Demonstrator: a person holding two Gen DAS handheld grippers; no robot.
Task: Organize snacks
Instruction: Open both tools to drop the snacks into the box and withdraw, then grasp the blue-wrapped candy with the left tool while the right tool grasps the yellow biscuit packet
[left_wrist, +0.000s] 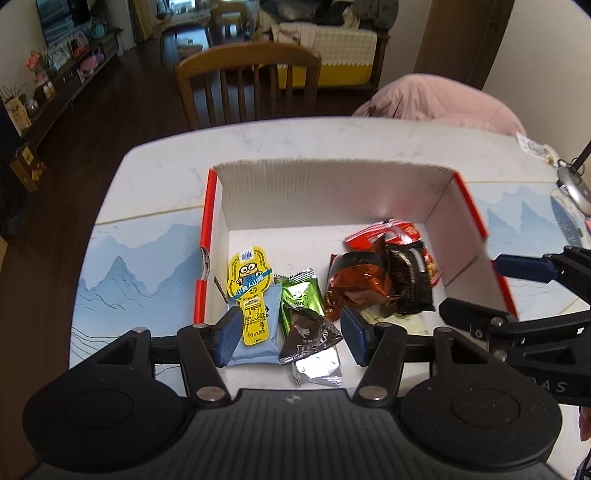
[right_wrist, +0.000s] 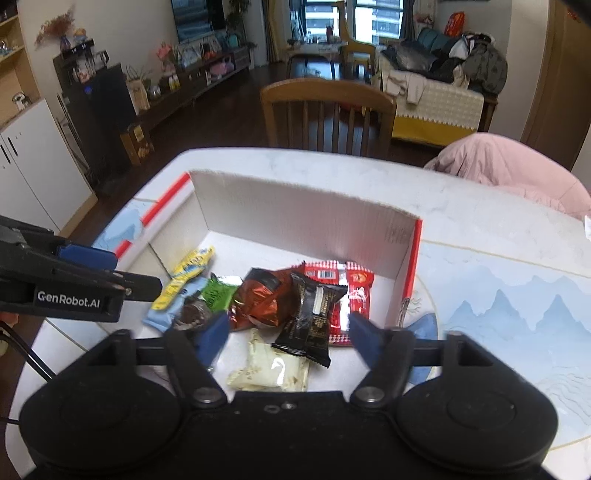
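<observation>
Pale green-white packet (left_wrist: 391, 317) mostly hidden under black packet (left_wrist: 410, 280) and left tool's right finger (left_wrist: 356, 332). Light blue packet (left_wrist: 258, 343) partly covered by yellow minion packet (left_wrist: 249, 284). Right tool's pads (right_wrist: 364, 338) motion-blurred. Print on red packet (right_wrist: 354, 291) too small to read. Desk (right_wrist: 480, 229) cut off at right edge.
</observation>
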